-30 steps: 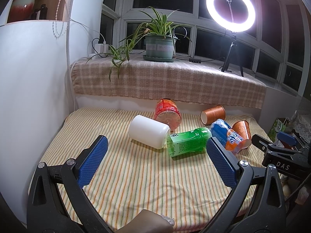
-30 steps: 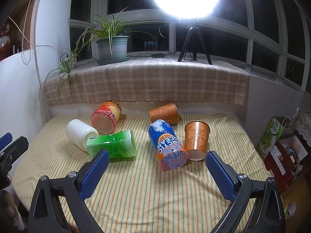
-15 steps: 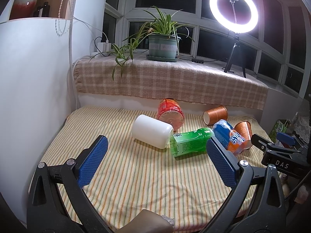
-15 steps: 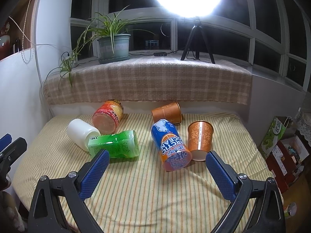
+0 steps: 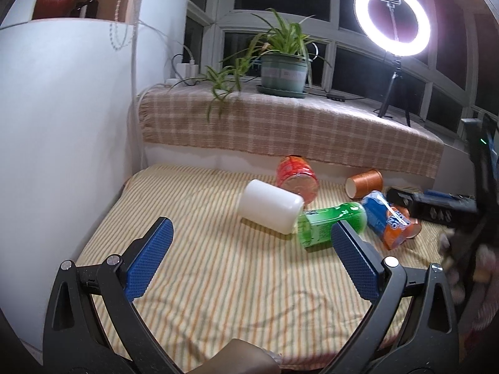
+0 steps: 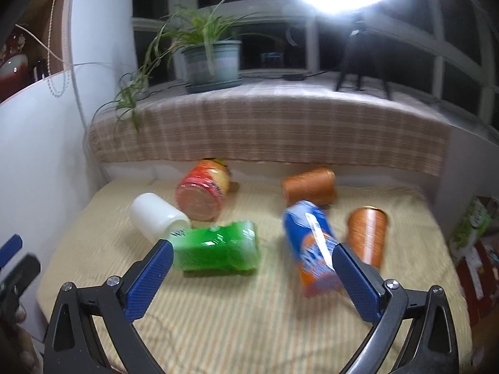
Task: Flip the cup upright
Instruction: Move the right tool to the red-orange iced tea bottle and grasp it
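Note:
Several cups lie on their sides on the striped table: a white cup (image 5: 270,206) (image 6: 156,218), a red-orange cup (image 5: 297,178) (image 6: 202,194), a green cup (image 5: 330,222) (image 6: 216,249), a blue-and-orange cup (image 5: 386,222) (image 6: 315,249), and two brown paper cups (image 5: 363,182) (image 6: 308,187) (image 6: 366,237). My left gripper (image 5: 249,261) is open and empty, low over the near left of the table. My right gripper (image 6: 249,275) is open and empty, just in front of the green and blue cups; it also shows at the right in the left wrist view (image 5: 436,207).
A checked cloth covers the windowsill (image 5: 280,131) behind the table, with a potted plant (image 5: 282,71) and a ring light (image 5: 393,21) on a tripod. A white wall (image 5: 62,140) borders the left side. Boxes (image 6: 471,227) stand off the table's right edge.
My right gripper has moved forward and down toward the green and blue cups; its view is blurred. My left gripper has shifted a little leftward. No cup has moved.

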Available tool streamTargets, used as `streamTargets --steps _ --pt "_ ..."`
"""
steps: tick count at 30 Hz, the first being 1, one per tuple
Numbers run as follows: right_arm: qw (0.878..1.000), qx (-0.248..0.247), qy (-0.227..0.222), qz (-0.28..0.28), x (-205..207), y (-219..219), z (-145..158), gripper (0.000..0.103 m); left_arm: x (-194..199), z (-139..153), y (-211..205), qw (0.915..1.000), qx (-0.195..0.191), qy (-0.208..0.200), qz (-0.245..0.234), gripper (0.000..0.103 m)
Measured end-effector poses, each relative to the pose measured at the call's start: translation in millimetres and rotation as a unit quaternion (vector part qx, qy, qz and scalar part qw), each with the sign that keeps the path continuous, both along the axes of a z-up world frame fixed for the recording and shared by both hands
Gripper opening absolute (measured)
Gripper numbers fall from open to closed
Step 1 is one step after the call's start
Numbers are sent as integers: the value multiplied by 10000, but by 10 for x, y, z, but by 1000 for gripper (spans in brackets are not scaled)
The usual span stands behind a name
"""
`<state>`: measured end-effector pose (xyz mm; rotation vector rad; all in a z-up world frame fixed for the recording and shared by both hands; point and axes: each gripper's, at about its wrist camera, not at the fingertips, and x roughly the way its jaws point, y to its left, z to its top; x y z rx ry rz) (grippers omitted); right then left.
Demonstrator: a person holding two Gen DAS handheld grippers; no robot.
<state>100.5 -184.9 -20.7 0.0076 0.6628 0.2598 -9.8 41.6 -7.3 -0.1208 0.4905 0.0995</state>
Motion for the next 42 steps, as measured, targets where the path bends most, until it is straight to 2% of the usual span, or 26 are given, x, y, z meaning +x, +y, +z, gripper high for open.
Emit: streamTargets --steps 6,13,20,29,37,42 --pt "9963 501 582 395 575 216 15 103 -106 -36 249 9996 -135 114 233 103" --pt "9907 587 1106 523 1223 491 -99 103 -277 -85 579 9977 -226 182 621 103" --pt "9740 1091 1931 452 1811 639 -360 103 -441 -146 863 9944 -248 268 991 103" --pt "9645 1226 2329 195 2193 828 -578 103 -562 -220 1072 9909 -348 396 1242 103" --pt "9594 919 2661 188 2383 1007 -772 103 -578 -239 1133 9894 -378 446 1330 103" --pt "9547 921 2825 154 2494 1072 -878 98 -578 -238 1114 9898 -358 436 1310 103"
